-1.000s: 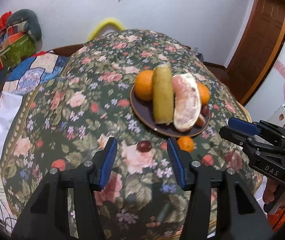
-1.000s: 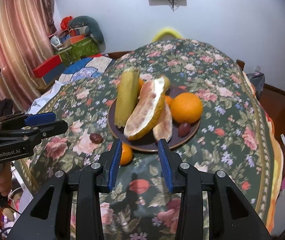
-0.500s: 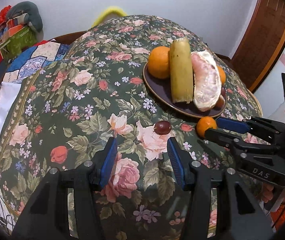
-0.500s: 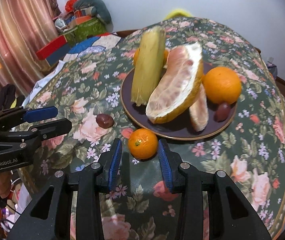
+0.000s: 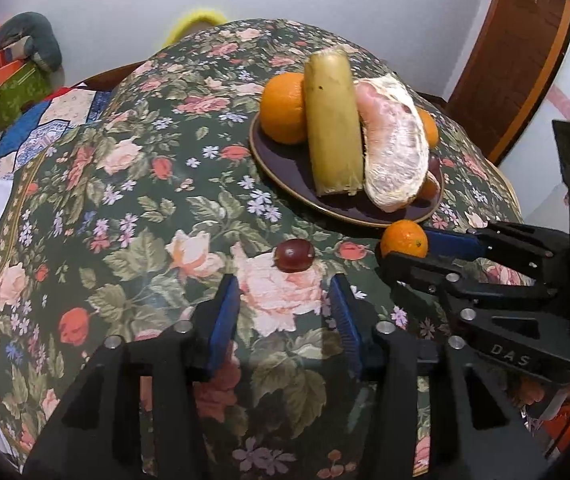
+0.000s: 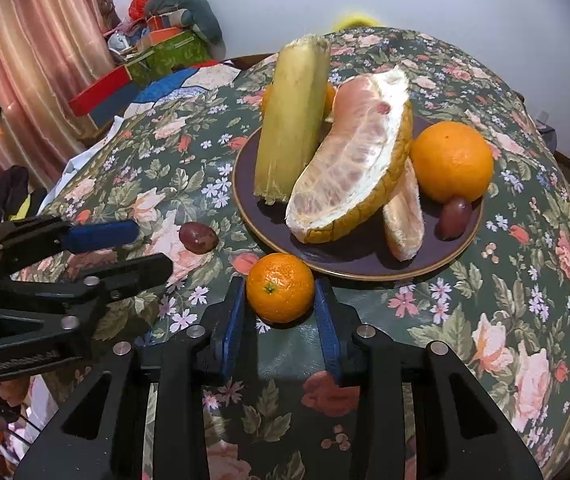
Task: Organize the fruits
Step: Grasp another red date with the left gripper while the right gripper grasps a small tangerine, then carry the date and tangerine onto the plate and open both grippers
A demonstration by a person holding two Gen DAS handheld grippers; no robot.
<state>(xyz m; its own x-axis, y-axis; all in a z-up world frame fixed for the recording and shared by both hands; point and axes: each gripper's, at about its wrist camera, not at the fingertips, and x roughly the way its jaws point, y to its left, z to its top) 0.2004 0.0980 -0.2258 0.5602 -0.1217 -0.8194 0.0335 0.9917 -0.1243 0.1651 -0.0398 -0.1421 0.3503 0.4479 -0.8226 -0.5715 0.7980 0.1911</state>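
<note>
A dark purple plate on the floral tablecloth holds a corn cob, a peeled pomelo piece, an orange and a grape. A small mandarin lies on the cloth just before the plate, between the open fingers of my right gripper. A loose dark grape lies on the cloth just ahead of my open left gripper. In the left wrist view the mandarin sits at the right gripper's fingertips, with the plate behind.
The round table's edge falls away close on all sides. Beyond the left edge are a quilt and boxes by a pink curtain. A brown door stands at the far right. A yellow chair back shows behind the table.
Both grippers have moved forward and down toward the table. The mandarin now lies between the right fingers, and the loose grape is just ahead of the left fingers.
</note>
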